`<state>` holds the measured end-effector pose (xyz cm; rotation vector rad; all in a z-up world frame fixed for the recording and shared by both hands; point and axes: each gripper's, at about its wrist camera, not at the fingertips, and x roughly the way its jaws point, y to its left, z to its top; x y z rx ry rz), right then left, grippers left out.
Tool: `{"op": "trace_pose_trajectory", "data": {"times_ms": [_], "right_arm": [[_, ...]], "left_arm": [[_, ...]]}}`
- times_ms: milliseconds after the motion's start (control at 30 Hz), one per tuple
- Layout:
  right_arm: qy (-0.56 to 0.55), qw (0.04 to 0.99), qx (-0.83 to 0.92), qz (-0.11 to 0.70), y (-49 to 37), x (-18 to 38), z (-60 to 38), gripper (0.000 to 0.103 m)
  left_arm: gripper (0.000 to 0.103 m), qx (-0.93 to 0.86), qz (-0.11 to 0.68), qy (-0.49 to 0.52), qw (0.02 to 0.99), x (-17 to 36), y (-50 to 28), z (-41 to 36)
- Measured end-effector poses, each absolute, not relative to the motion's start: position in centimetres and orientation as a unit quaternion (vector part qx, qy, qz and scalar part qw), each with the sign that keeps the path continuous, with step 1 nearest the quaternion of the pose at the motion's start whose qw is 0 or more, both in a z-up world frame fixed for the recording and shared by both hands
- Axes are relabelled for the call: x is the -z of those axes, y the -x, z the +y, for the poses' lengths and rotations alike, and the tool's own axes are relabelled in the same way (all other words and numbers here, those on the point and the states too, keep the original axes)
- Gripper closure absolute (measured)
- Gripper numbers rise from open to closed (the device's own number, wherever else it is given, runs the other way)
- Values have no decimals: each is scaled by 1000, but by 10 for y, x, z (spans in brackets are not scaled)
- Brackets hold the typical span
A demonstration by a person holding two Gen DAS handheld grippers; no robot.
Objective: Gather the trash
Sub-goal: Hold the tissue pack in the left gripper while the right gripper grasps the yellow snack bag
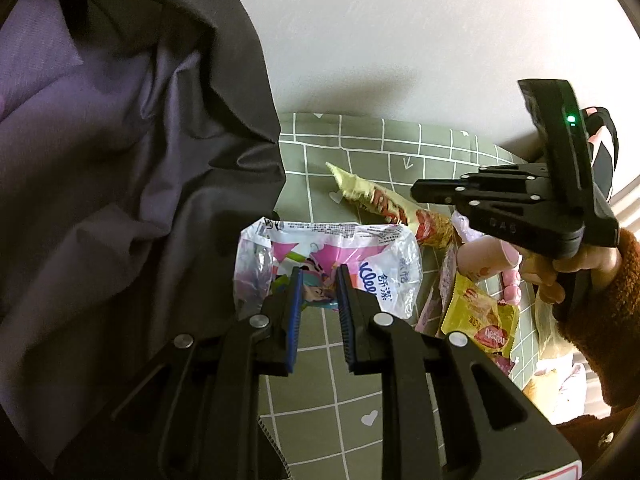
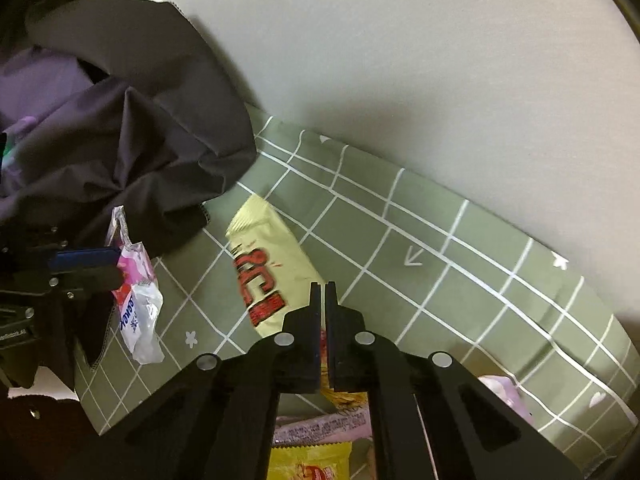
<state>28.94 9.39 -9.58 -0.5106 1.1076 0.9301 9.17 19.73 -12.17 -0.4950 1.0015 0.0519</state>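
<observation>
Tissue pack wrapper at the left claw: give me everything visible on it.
The tissue pack wrapper is crumpled clear-and-white plastic film with pink star graphics, blue Kleenex lettering and Chinese characters. It looks empty and flattened. The left claw pinches its near edge between blue pads, and from the right wrist view it hangs down from that grip over the green grid cloth. It sits beside the dark jacket; whether they touch is unclear.
</observation>
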Motion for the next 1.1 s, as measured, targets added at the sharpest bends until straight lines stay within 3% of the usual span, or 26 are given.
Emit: {"op": "trace_pose_trajectory", "data": {"times_ms": [367,433,500,533,767,1033,1100], "right_arm": [[177,730,-431,500,-285,83,64,96],[183,731,-437,491,-277,81,64,88],[193,722,-453,487,-272,81,66,69],[201,714,-461,487,-269,80,67,68],[291,682,-473,476,-257,98,91,67],[309,684,-449,485,-266,114,108,66],[256,704,-440,496,-274,102,100,86]], "left_arm": [[87,-21,477,230,848,122,-92,195],[87,-19,479,229,847,123,-92,194],[87,-17,481,228,846,125,-92,192],[87,-15,482,228,846,126,-92,191],[87,-16,482,224,847,127,-92,191],[87,-23,489,213,846,129,-91,186],[87,-23,488,211,846,128,-92,185]]}}
